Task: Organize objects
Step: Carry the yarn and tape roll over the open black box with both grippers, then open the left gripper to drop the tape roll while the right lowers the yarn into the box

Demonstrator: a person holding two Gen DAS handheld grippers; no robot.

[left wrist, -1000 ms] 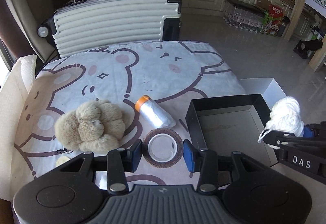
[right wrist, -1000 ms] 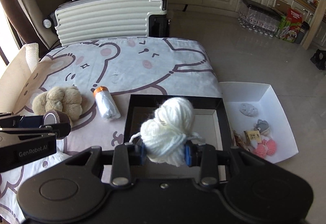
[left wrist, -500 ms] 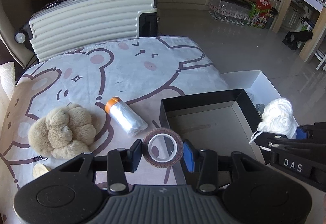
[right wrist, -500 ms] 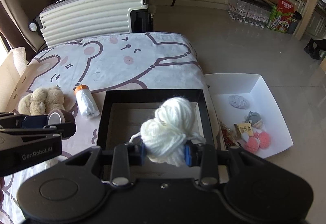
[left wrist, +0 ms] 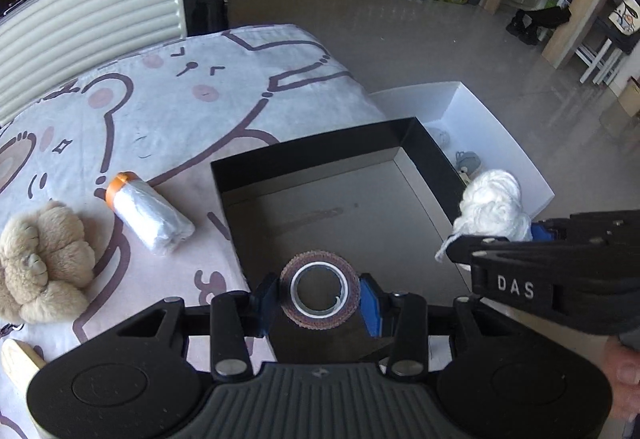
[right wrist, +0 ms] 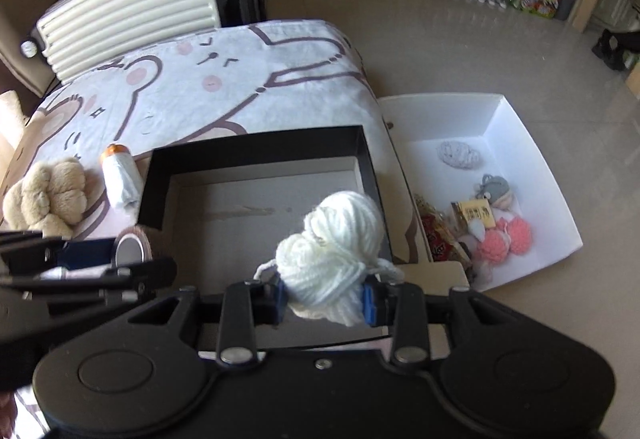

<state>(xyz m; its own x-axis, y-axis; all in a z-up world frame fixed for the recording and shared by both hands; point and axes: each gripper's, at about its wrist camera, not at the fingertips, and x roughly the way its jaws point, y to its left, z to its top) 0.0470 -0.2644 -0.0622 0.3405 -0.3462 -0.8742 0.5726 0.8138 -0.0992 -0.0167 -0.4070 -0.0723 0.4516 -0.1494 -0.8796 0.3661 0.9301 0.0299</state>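
Note:
My left gripper [left wrist: 319,299] is shut on a brown tape roll [left wrist: 319,294], held over the near left part of an open black box [left wrist: 320,151] that stands on the bear-print cloth. The right gripper [right wrist: 325,297] is shut on a ball of white yarn [right wrist: 332,251], above the box's near right corner. The yarn [left wrist: 494,205] and the right gripper's black finger [left wrist: 516,245] show at the right of the left wrist view. The tape roll [right wrist: 130,245] shows at the left of the right wrist view. Nothing lies on the box's floor.
On the cloth [left wrist: 168,107] left of the box lie a plastic-wrapped roll with an orange cap [left wrist: 150,213] and a beige plush toy [left wrist: 40,259]. A white tray [right wrist: 532,159] right of the box holds several small items. A cream suitcase [right wrist: 136,7] stands behind.
Both grippers have moved to the right and sunk toward the black box, still holding the tape roll and the yarn. The box now lies straight beneath them.

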